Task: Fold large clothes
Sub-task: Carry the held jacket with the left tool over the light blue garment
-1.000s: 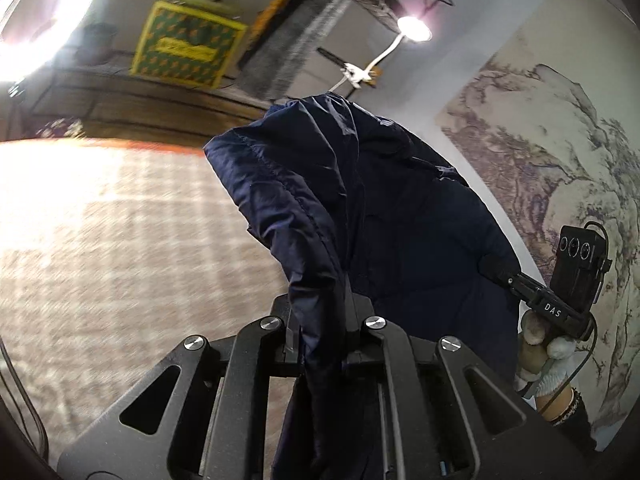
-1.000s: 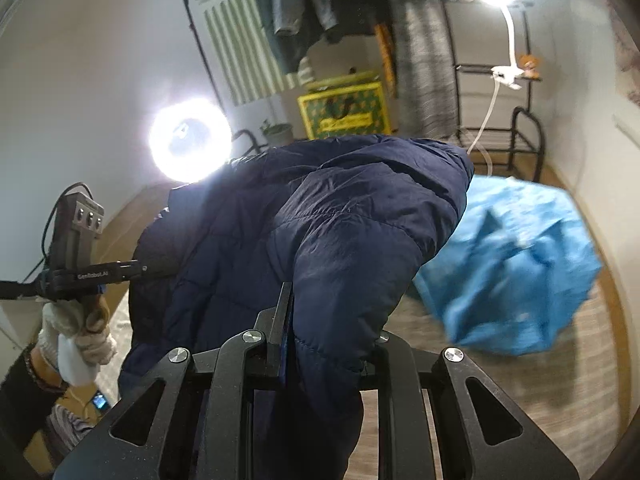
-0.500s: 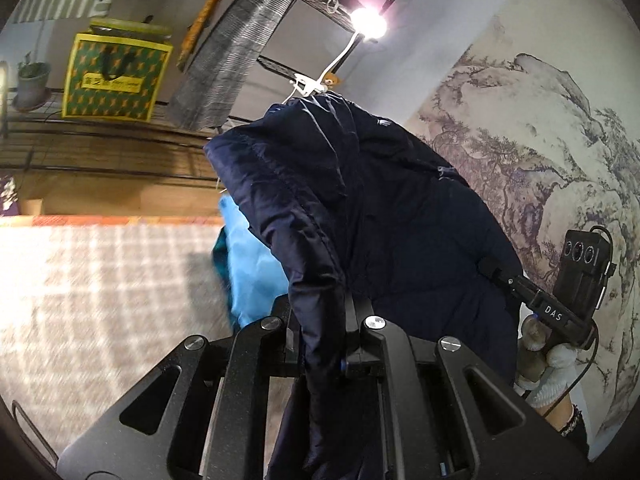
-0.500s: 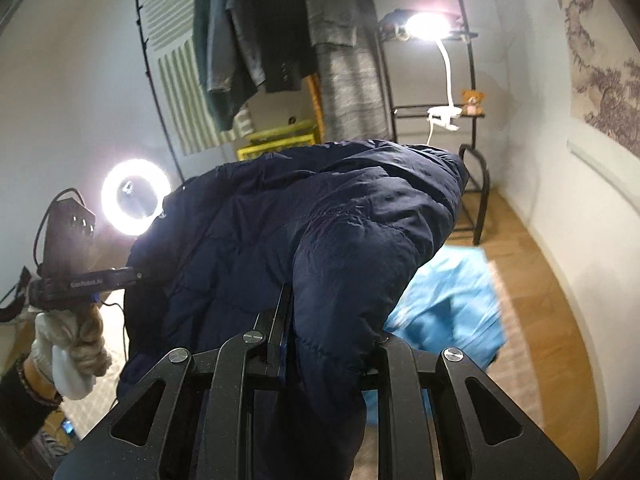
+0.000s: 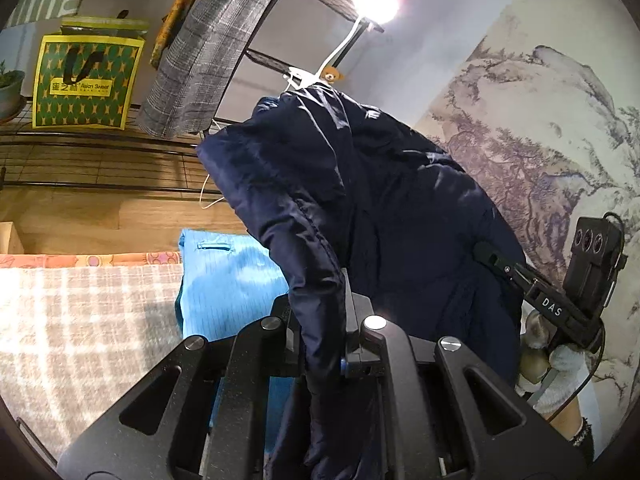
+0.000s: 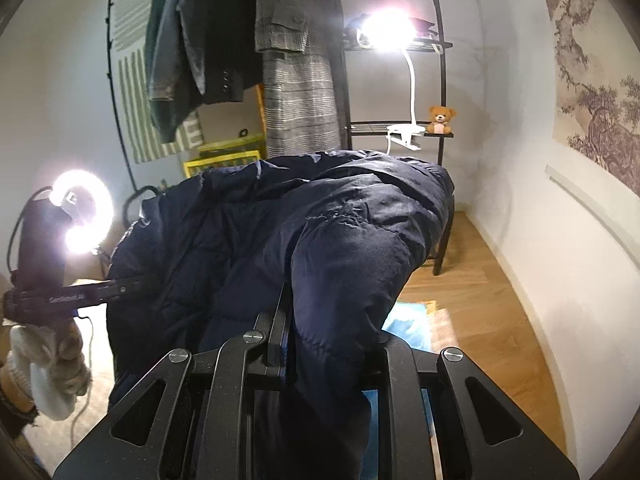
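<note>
Above the pale checked rug [image 5: 80, 320], one navy quilted puffer jacket [image 5: 380, 208] hangs in the air, held up by two black two-finger grippers. The left gripper [image 5: 324, 344] has its jaws closed on a fold of the jacket, which rises from between them and drapes across to the right gripper [image 5: 486, 254], whose tip is buried in the cloth at the far side. In the right wrist view, the right gripper [image 6: 320, 320] is likewise clamped on a thick quilted fold that bulges over its jaws. One bright blue garment [image 5: 228, 280] lies on the rug beneath the jacket, near the rug's far edge. Two lights shine: one clip lamp [image 6: 390, 30] on the black metal rack [image 6: 440, 80] and one ring light [image 6: 84, 208]. One small teddy bear [image 6: 440, 118] sits on a rack shelf.
</note>
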